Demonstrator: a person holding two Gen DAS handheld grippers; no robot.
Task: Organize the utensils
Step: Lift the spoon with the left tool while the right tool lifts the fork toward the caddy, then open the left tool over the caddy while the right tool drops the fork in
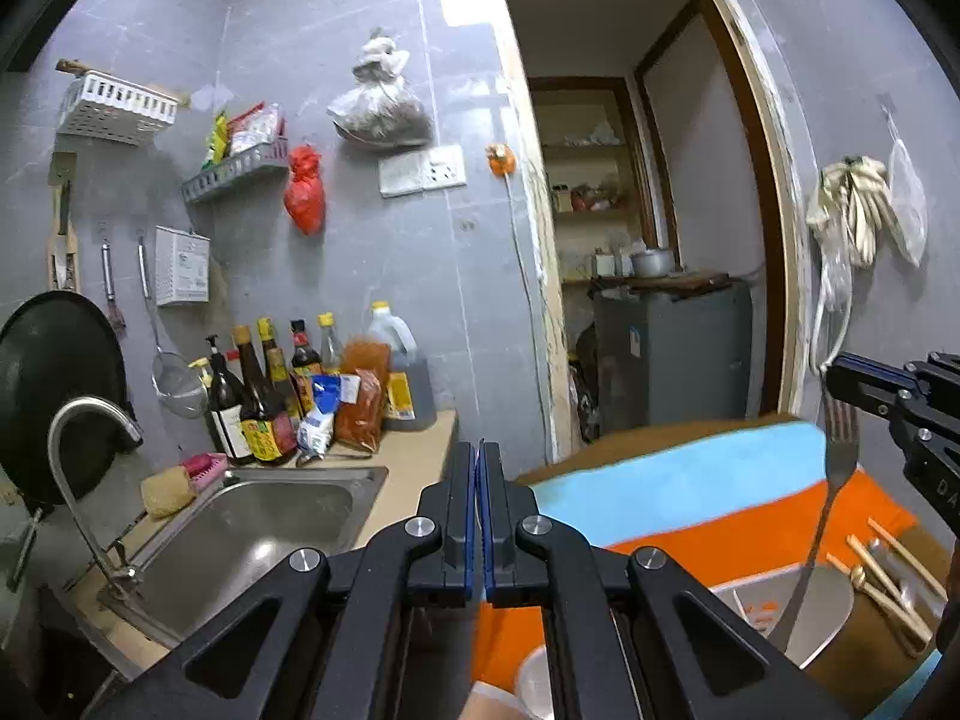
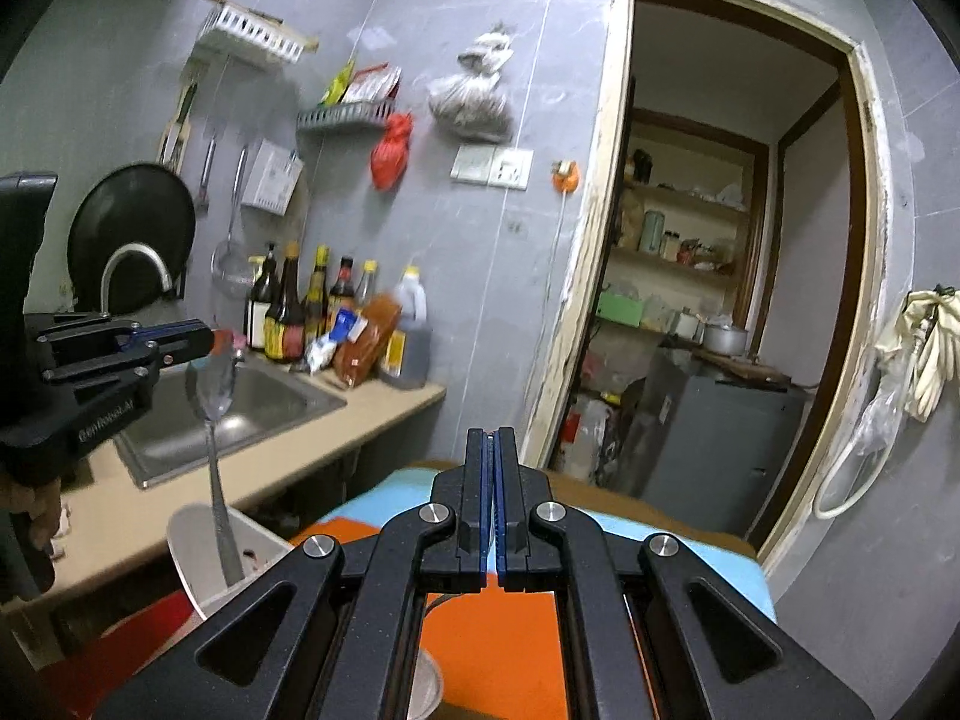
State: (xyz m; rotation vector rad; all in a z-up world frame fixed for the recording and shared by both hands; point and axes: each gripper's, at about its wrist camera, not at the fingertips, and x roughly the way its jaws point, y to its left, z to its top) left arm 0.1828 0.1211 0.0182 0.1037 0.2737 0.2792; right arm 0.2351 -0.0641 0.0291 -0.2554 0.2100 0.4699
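My left gripper (image 1: 479, 450) is shut; in the right wrist view (image 2: 207, 341) it grips a metal spoon (image 2: 211, 414) by its bowl end, handle hanging down into a white cup (image 2: 198, 546). My right gripper (image 2: 492, 441) is shut; in the left wrist view (image 1: 837, 375) it grips a metal fork (image 1: 831, 480) by the tines, handle hanging down into a white holder (image 1: 822, 606). Wooden chopsticks (image 1: 888, 576) lie beside that holder.
Both holders stand on a table with a blue, orange and brown cloth (image 1: 690, 480). A steel sink (image 1: 252, 534) with tap (image 1: 78, 450) sits in the counter at the left, sauce bottles (image 1: 270, 390) behind it. An open doorway (image 1: 648, 210) lies ahead.
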